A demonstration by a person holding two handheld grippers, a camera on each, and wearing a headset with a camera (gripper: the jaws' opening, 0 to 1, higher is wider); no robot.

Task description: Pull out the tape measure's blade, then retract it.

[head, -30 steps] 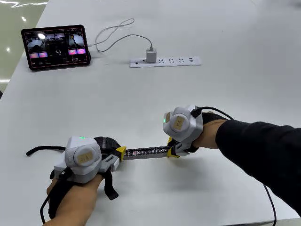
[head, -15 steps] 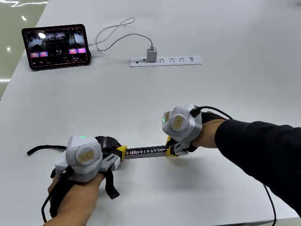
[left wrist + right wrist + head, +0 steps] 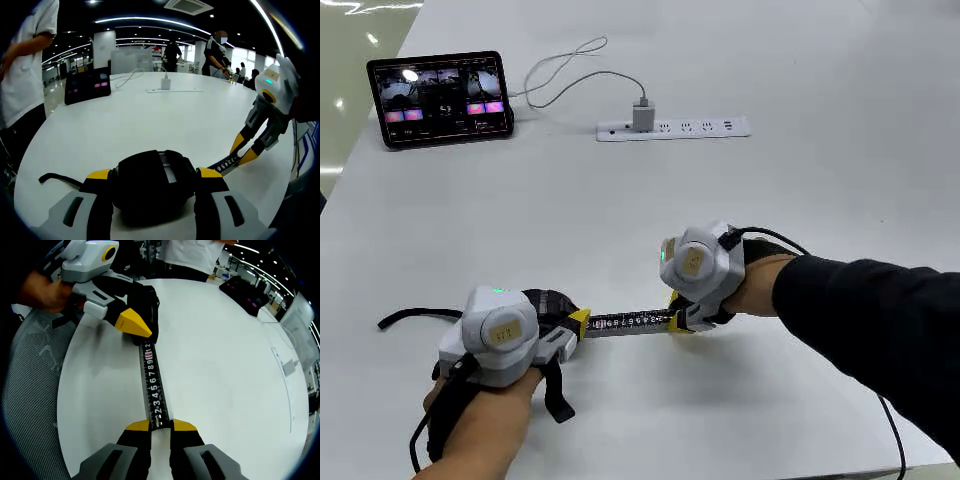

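Looks to be in the retract step, judging by the short run of blade (image 3: pixel 152 385) left out. Holds the black tape measure (image 3: pixel 150 195) down on the white table (image 3: pixel 770 200), near the person's edge, clenched from both sides in the left gripper (image 3: pixel 154 174). Pinches the blade's end in the right gripper (image 3: pixel 160 426), jaws closed on it, with the numbered strip running straight across the tabletop to the tape measure's mouth. Calls next for walking the right gripper toward the tape measure at an even pace, keeping the pinch on until reaching the mouth, then letting go. Calls also for keeping the tape measure steady and the blade flat, so as to avoid a snap-back or a twist. Against a second ago: sits a little closer to the tape measure with the right gripper, shows less blade between the two, and keeps the left gripper in much the same spot. Leaves the tablet (image 3: pixel 440 98) and power strip (image 3: pixel 670 128) at the far side, well apart from the work.
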